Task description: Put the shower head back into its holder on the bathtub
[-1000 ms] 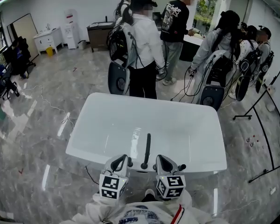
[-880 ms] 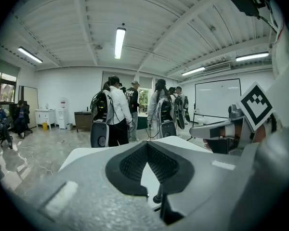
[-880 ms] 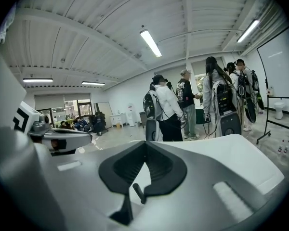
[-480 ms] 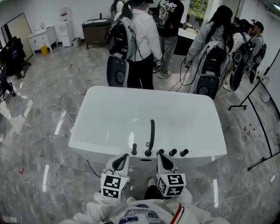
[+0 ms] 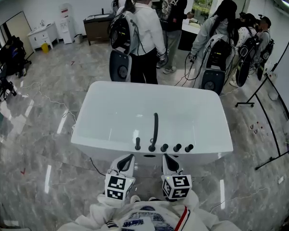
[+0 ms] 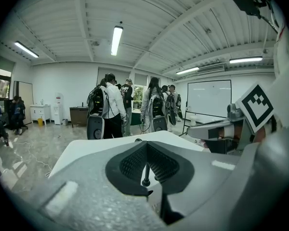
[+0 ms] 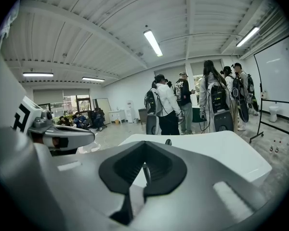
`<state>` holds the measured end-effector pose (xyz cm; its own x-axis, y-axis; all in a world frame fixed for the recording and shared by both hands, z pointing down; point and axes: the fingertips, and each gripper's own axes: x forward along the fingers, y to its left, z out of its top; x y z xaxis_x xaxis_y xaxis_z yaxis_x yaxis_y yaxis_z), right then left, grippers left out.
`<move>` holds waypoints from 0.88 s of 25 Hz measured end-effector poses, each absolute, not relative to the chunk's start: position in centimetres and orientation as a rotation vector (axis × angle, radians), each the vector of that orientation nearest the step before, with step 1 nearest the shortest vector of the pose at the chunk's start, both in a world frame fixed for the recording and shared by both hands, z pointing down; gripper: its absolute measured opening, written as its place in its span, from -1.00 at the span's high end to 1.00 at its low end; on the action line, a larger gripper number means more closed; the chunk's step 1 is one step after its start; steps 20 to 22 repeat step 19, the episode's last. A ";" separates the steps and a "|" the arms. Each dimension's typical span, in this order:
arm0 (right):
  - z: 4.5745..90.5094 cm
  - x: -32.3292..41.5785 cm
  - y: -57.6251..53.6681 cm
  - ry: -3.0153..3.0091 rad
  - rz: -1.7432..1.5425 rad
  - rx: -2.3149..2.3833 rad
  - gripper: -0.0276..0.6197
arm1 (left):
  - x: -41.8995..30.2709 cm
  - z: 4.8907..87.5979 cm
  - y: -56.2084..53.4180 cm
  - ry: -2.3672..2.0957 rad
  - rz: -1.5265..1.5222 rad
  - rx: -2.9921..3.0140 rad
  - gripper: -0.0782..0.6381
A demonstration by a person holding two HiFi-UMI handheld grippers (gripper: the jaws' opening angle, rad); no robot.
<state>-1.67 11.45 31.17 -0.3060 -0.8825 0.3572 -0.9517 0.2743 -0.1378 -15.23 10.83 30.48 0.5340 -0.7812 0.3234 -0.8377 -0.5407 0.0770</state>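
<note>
A white bathtub (image 5: 91, 110) stands in front of me. A long black shower head (image 5: 155, 129) reaches from the near rim out over the basin, among a row of black knobs (image 5: 177, 148). My left gripper (image 5: 127, 159) and right gripper (image 5: 168, 159) hover side by side just short of that rim, both shut and holding nothing. In the left gripper view the meeting jaws (image 6: 145, 146) frame a black knob stem (image 6: 145, 174) and the tub (image 6: 86, 148). The right gripper's shut jaws (image 7: 144, 146) point over the tub (image 7: 221, 148).
Several people with backpack rigs (image 5: 144, 37) stand beyond the tub's far side. Cables (image 5: 48, 100) trail over the glossy marble floor at the left. A stand with black legs (image 5: 274, 129) is at the right. A cabinet (image 5: 96, 25) and water dispenser (image 5: 66, 16) line the back wall.
Both grippers have drawn back together from over the tub's near rim to just short of it. The view has pulled away, so the whole rim and its knobs now show.
</note>
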 end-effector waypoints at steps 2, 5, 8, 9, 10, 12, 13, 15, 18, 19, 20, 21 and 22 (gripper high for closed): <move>31.0 -1.1 11.0 -2.343 0.494 1.698 0.90 | -14.6 30.3 10.5 -1.381 0.376 2.537 0.78; 30.8 -0.7 10.9 -2.365 0.496 1.667 0.90 | -14.0 29.9 10.7 -1.402 0.387 2.527 0.78; 31.2 -0.6 11.1 -2.378 0.500 1.651 0.90 | -14.0 30.3 10.8 -1.430 0.408 2.521 0.78; 31.2 -0.4 11.2 -2.379 0.501 1.649 0.90 | -13.9 30.4 10.7 -1.435 0.413 2.519 0.78; 31.2 -0.3 11.2 -2.380 0.501 1.647 0.90 | -13.8 30.5 10.8 -1.438 0.416 2.520 0.78; 31.3 0.1 11.2 -2.379 0.506 1.646 0.90 | -13.4 30.5 10.9 -1.437 0.421 2.520 0.78; 31.4 0.3 11.2 -2.378 0.510 1.646 0.90 | -13.2 30.6 10.9 -1.435 0.423 2.519 0.78; 31.6 0.5 11.3 -2.377 0.518 1.642 0.90 | -12.8 30.7 11.0 -1.432 0.429 2.515 0.78; 31.7 0.8 11.5 -2.379 0.523 1.637 0.90 | -12.5 30.8 11.1 -1.432 0.432 2.513 0.78; 31.8 0.9 11.5 -2.379 0.524 1.635 0.90 | -12.4 30.8 11.1 -1.433 0.432 2.513 0.78; 31.8 0.9 11.5 -2.379 0.524 1.635 0.90 | -12.4 30.8 11.1 -1.433 0.432 2.513 0.78; 31.8 0.9 11.5 -2.379 0.524 1.635 0.90 | -12.4 30.8 11.1 -1.433 0.432 2.513 0.78; 31.8 0.9 11.5 -2.379 0.524 1.635 0.90 | -12.4 30.8 11.1 -1.433 0.432 2.513 0.78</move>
